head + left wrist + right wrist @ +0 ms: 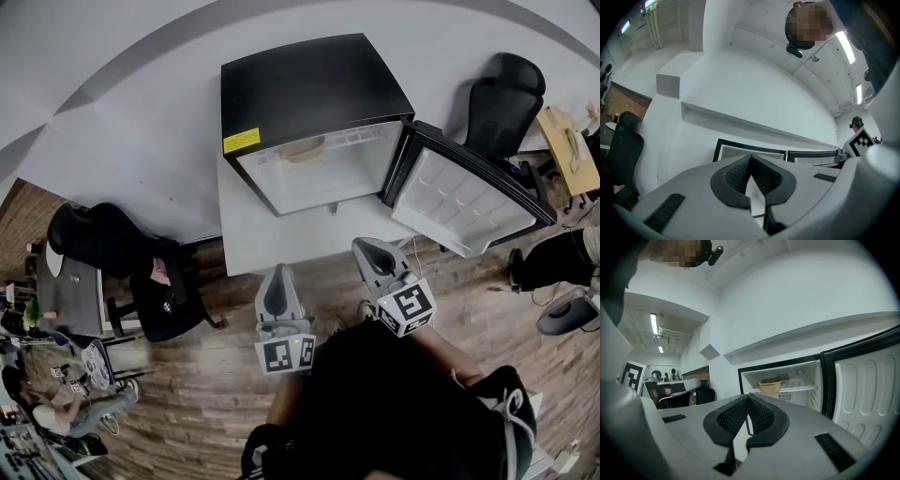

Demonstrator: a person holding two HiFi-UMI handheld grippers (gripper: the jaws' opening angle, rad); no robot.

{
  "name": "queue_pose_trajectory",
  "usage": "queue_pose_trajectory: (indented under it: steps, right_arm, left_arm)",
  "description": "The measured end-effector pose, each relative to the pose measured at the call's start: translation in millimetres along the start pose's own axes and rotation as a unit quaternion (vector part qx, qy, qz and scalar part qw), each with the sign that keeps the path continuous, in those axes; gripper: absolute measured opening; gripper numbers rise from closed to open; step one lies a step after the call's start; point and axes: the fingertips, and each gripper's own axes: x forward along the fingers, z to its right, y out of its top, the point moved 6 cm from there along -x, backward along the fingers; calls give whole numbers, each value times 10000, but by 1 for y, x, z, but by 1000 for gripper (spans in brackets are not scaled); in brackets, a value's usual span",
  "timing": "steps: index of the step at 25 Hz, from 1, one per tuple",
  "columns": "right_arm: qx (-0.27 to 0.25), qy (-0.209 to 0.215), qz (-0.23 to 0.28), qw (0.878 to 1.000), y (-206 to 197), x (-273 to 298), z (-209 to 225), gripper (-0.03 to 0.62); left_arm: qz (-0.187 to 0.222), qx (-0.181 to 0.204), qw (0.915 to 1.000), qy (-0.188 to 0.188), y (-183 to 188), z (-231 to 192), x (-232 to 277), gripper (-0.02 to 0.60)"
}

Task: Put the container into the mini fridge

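Nearest you, at 6 o'clock, your left gripper (278, 270) and right gripper (364, 246) sit side by side, just short of the near edge of the white table (272, 246). Both sets of jaws are closed on nothing. Each gripper view shows the black pads meeting tip to tip.

Beyond them, at 12 o'clock, the black mini fridge (309, 80) stands on the table. Its white-lined door (464, 202) is swung wide toward 2 o'clock. The round tan container (305, 148) rests on the white wire shelf inside, toward the left of the compartment. The placing looks done, and closing the door appears to be what is left.

- **Pushing the door:** With closed jaws you can only push. A push near the hinge, or a hard one, could shove the whole fridge across the table.
- **Slamming the door:** A slam could jolt the container along the shelf.
- **Reaching inside:** If you reach in again, the jaws could knock the container.

Nothing visible blocks the door's swing. One black office chair (506, 94) stands just behind the door at 2 o'clock, and another (141, 267) sits at 9 o'clock, well clear. A person's dark-trousered leg (562, 255) shows at 3 o'clock, near the door's outer edge. Mind it if you step round.
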Motion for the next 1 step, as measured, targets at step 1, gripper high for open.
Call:
queue_pose_trajectory:
  steps: [1]
  right_arm:
    - [5, -7, -4, 10000, 0, 0, 0, 14]
  left_arm:
    - [-5, 1, 10000, 1, 0, 0, 0, 23]
